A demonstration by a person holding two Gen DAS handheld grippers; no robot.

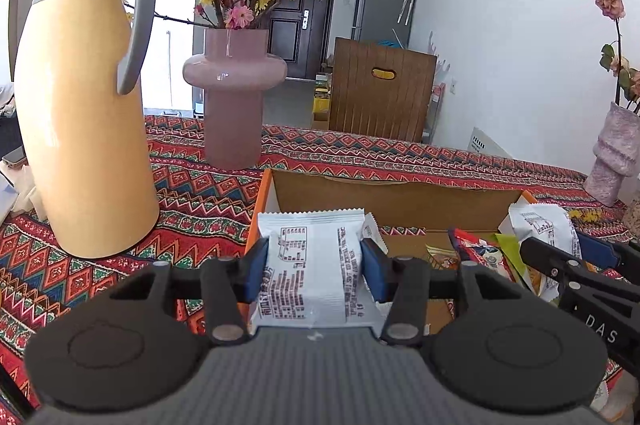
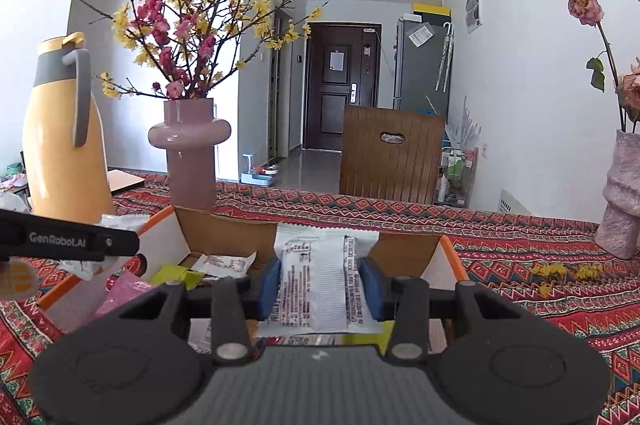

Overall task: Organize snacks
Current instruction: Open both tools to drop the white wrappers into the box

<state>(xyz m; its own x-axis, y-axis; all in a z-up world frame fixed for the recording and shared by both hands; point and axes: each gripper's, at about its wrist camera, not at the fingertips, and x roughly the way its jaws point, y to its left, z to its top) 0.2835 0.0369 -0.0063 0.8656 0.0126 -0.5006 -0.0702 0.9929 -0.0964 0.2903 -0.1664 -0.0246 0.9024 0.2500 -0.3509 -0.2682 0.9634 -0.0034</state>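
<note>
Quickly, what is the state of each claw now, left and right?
Left claw: closed on a white snack packet.
Right claw: closed on another white snack packet.

Bright, even daylight fills both fisheye views, sharp at centre, walls bowed and corners darkened at the edges.

Open cardboard box (image 1: 400, 193) ahead; yellow jug (image 1: 84, 113) and pink vase (image 1: 234, 97) crowding its left
</note>
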